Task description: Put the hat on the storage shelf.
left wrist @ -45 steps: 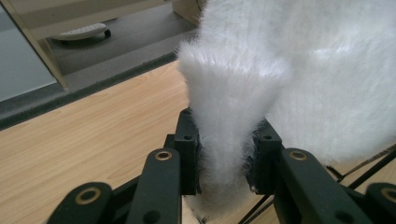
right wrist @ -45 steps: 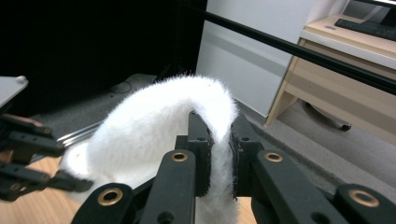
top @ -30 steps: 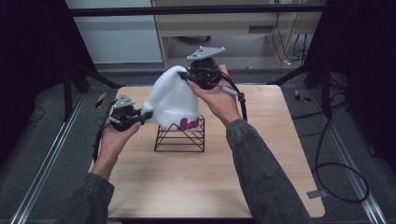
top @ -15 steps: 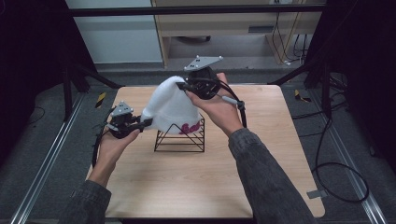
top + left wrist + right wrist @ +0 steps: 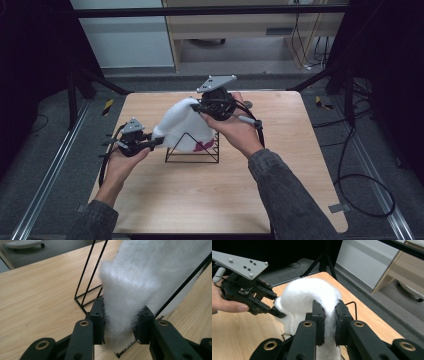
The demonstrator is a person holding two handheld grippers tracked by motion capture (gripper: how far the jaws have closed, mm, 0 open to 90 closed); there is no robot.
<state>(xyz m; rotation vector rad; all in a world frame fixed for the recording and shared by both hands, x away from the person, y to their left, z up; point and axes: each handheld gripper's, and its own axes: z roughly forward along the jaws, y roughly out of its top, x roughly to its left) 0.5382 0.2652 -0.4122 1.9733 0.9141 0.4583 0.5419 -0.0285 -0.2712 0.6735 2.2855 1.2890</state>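
the worktop (image 5: 220,195) is a pale wooden board with rounded corners and a light, streaked grain, set on a grey carpeted floor (image 5: 60,165) with metal rails running along either side. a black wire rack (image 5: 192,150) stands directly on the worktop, a little behind its middle; its thin rods rise in a triangle at the near end and its base rods rest flat on the wood. in the left gripper view the rack's corner foot sits squarely on the board. near the far edge of the worktop, right of the middle, lies a small grey thing (image 5: 248,105), too small to tell what it is.
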